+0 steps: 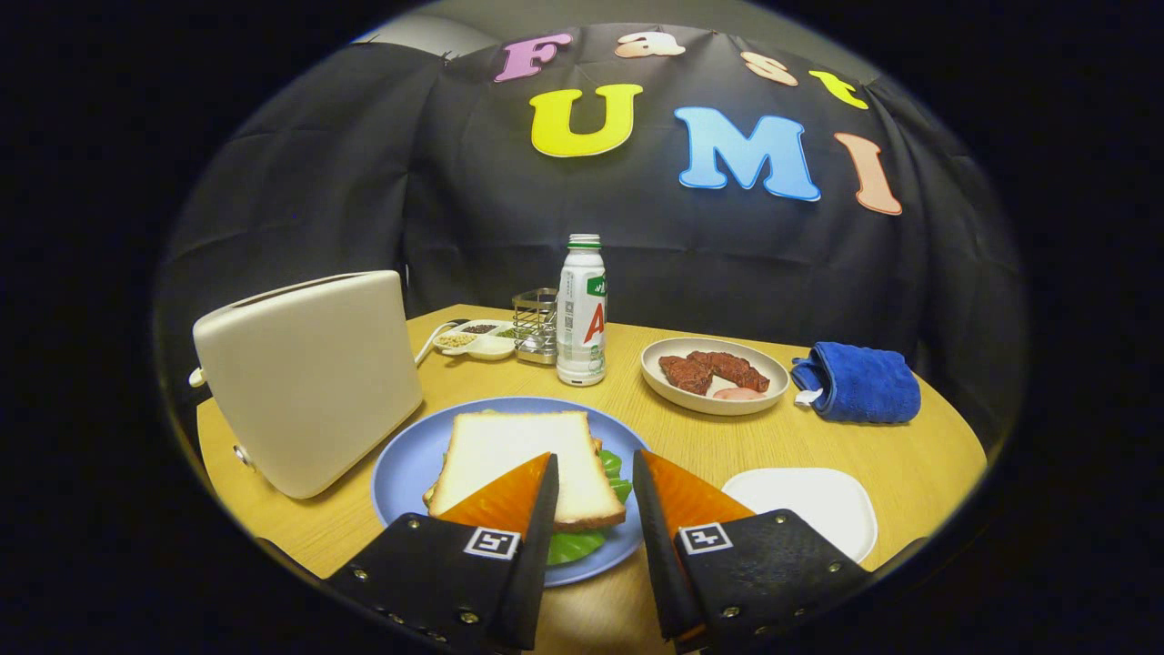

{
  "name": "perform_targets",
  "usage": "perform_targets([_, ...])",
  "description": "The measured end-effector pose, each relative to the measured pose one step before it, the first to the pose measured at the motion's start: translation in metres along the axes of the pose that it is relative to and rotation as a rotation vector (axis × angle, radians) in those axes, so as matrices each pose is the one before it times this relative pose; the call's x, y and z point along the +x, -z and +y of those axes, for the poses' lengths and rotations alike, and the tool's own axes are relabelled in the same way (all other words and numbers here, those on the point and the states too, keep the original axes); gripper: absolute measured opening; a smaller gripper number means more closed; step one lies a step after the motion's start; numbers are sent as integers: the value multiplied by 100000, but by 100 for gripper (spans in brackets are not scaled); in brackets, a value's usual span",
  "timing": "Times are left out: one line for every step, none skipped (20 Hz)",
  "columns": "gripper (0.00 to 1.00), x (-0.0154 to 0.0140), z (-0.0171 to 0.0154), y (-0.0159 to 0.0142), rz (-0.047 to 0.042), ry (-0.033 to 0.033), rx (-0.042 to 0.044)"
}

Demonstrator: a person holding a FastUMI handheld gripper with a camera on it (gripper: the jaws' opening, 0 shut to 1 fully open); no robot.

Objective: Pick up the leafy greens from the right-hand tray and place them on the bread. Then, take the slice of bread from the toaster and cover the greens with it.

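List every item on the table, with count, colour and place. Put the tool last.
toaster: one, cream, beside the blue plate
blue plate: one, under the sandwich
top bread slice: one, white, covering the greens
leafy greens: green, poking out under the bread
bottle: one, white with green cap, beyond the plate
wire holder: one, metal, beside the bottle
condiment dish: one, white, beyond the toaster
meat dish: one, white, holding brown meat
towel: one, blue, folded
white tray: one, near the fingers
table: one, wood
hand-held gripper: one, fingers apart, just above the sandwich
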State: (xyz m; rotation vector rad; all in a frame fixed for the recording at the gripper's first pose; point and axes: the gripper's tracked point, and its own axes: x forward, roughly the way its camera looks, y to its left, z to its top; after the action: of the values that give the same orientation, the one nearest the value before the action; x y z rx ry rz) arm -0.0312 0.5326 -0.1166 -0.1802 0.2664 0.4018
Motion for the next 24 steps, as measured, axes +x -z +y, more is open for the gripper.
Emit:
perform_targets([49, -196, -328, -441, -1713, 295, 35])
perform_targets([49, -367, -533, -467, -1726, 834, -571])
perform_targets([49, -382, -722, -502, -1834, 1201, -730])
perform_targets([49, -502, -733, -598, -2264, 940, -584])
perform_targets([49, -418, -653, -610, -2465, 717, -327])
perform_targets([49, -475, -764, -591, -2210, 574, 21])
perform_targets([49, -491, -849, -496, -2119, 381, 338])
perform_targets([49, -494, -797, -636, -2176, -250, 258])
perform_targets([49, -451, -885, -536, -2083, -294, -97])
perform_targets([49, -338, -1164, -343, -1323, 156, -194])
perform_targets([49, -379, -1299, 17, -834, 883, -856])
perform_targets([49, -560, -1398, -86, -419, 1447, -2170])
perform_targets([49, -679, -1607, -58, -843, 2345, -2663])
perform_targets([49, -693, -1429, -27, -936, 2446, -2199])
perform_targets([49, -572, -1172, 48, -893, 1782, -1413])
perform_targets([49, -549, -1004, 230, -653, 1183, 116])
perform_targets([49, -515, -756, 213, -378, 88, 1517])
perform_targets([49, -441, -966, 193, -280, 315, 1572])
perform_targets([49, -410, -1394, 161, -401, 1168, 1061])
perform_targets([48, -293, -1683, 55, -87, 1951, 918])
perform_targets([44, -229, -1579, 193, 291, 1735, 1581])
perform_targets([43, -159, -1405, 11, -837, 428, 1749])
perform_targets([43, -63, -1561, -179, -1207, 688, 1491])
perform_targets([43, -131, -1771, -219, -2069, 940, 1571])
